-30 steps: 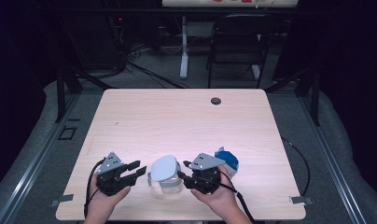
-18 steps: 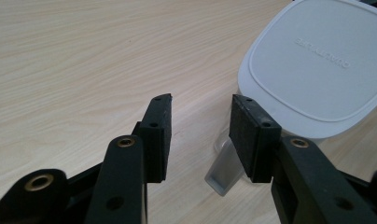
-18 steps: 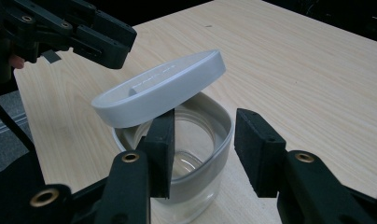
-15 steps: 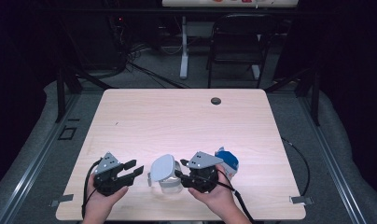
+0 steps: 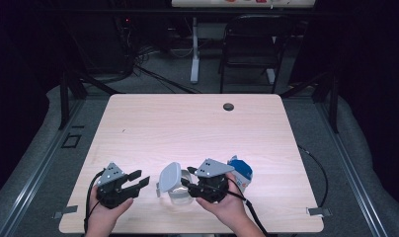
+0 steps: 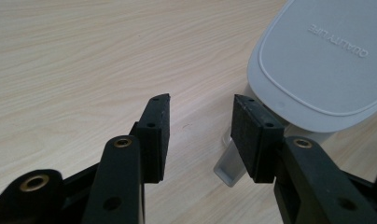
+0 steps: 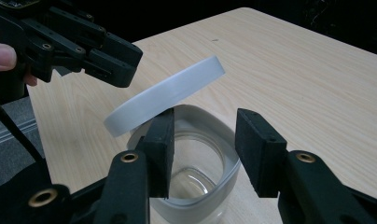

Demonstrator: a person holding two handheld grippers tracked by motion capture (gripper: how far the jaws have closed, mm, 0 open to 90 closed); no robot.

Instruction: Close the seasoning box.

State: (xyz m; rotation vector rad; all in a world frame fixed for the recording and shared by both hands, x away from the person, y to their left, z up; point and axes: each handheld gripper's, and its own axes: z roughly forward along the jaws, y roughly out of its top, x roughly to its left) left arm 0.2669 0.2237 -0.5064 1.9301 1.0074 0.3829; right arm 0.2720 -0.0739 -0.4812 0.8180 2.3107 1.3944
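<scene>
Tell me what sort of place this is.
Likely a lab or recording workroom: a bare wooden table on a dark floor, cables behind it, an empty chair, and handheld tongs working a clear container.

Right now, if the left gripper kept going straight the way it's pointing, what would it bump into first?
Probably the grey lid, tilted up on the clear container. The left gripper is open and aimed that way, with the lid just beyond its jaw tips, a bit to one side. How near it is, is hard to judge.

Far table [image 5: 187, 123] lies bare; near edge, the jar [image 5: 180, 193] with raised lid [image 5: 169, 177] and a blue item [image 5: 241, 170] block passage.
</scene>
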